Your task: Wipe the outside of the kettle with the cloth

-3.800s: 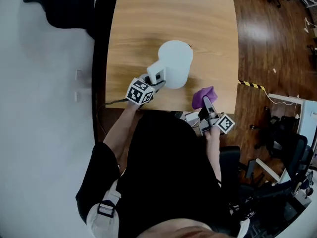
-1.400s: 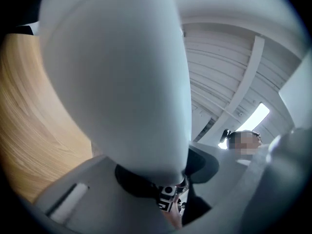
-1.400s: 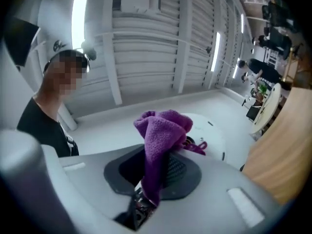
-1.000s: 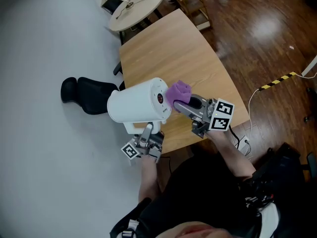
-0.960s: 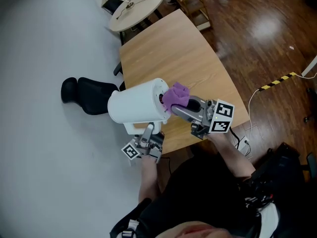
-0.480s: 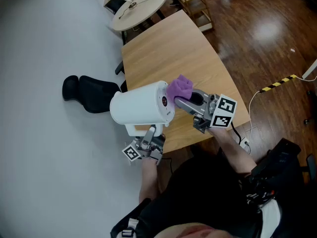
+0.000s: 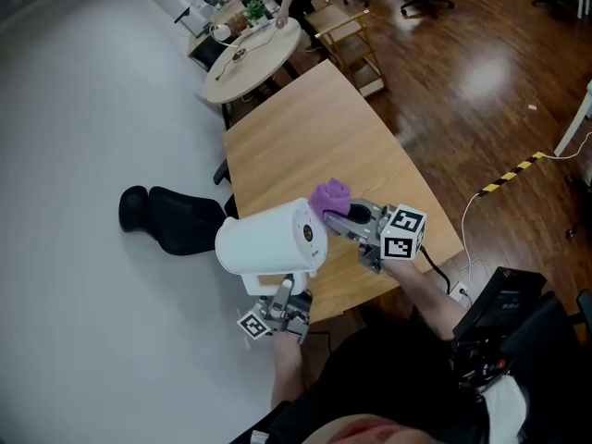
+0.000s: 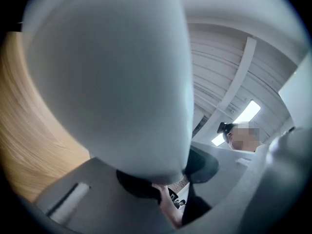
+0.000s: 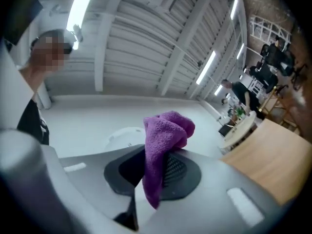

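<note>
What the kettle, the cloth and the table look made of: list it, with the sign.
Kettle: probably white plastic, smooth with a soft sheen; even colour, no metallic glint, though painted metal is possible.
Cloth: purple terry or microfibre; fuzzy pile and soft folds.
Table: light wood or wood-look laminate, matte; long straight grain lines.

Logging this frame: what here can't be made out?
- Head view: whether the cloth touches the kettle; the gap is too small to judge.
- Left gripper view: the grip on the handle, hidden by the kettle's blurred body filling the frame.
- Head view: items on the round table, too small.
</note>
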### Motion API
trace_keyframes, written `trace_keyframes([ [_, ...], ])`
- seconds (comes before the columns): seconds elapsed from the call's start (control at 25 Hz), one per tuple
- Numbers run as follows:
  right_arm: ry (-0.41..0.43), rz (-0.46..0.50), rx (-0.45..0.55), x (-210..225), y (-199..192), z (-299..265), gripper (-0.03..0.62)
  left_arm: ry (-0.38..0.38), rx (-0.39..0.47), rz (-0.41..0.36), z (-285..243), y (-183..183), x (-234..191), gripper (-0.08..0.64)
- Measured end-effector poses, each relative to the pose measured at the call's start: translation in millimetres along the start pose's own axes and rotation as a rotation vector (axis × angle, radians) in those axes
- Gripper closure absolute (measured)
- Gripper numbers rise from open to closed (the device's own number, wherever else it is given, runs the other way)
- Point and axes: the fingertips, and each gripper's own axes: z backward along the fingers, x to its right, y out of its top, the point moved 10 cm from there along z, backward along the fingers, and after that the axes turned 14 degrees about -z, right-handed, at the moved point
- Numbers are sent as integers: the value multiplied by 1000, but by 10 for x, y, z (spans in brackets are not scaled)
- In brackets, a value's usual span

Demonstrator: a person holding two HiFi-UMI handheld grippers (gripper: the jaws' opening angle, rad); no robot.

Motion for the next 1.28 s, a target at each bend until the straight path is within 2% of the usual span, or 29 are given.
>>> trace_keyframes([
  [0.08, 126, 109, 71, -374, 243, -58, 543, -15, 1, -3, -71, 26, 7, 307],
  [0.12, 165, 184, 72, -534, 335, -114, 543, -24, -2, -5, -116, 52, 31, 307],
  [0.2, 154, 288, 23, -638, 388, -223, 543, -51, -8, -17, -203, 102, 87, 307],
  [0.24, 111, 297, -2, -569, 365, -249, 541, -63, -11, -28, -236, 113, 98, 307],
  [0.4, -47, 192, -39, -178, 201, -139, 541, -82, -4, -55, -196, 96, 51, 307],
  [0.48, -52, 176, -67, -153, 99, -136, 541, -82, -4, -55, -150, 136, 18, 307],
  [0.56, -13, 157, -125, -265, -96, -123, 541, -78, 8, -58, -51, 122, 49, 307],
  [0.68, 121, 87, -248, -532, -290, 27, 541, -54, 28, -84, 3, 41, 159, 307],
  [0.8, 361, 35, -299, -851, -235, 75, 541, 5, 16, -95, 50, -2, 172, 307],
  [0.92, 582, -30, -212, -1020, -74, -5, 541, 35, 14, -105, 100, -31, 242, 307],
  [1.0, 643, -127, -94, -1020, 63, -19, 541, 45, 18, -101, 138, 8, 329, 307],
  [1.08, 592, -186, -13, -959, 184, -7, 541, 83, 32, -93, 192, 104, 418, 307],
  [1.16, 470, -223, 19, -813, 209, 59, 541, 141, 57, -78, 291, 200, 421, 307],
  [1.28, 302, -317, 50, -541, -35, 182, 543, 233, 78, -65, 628, 333, 309, 307],
])
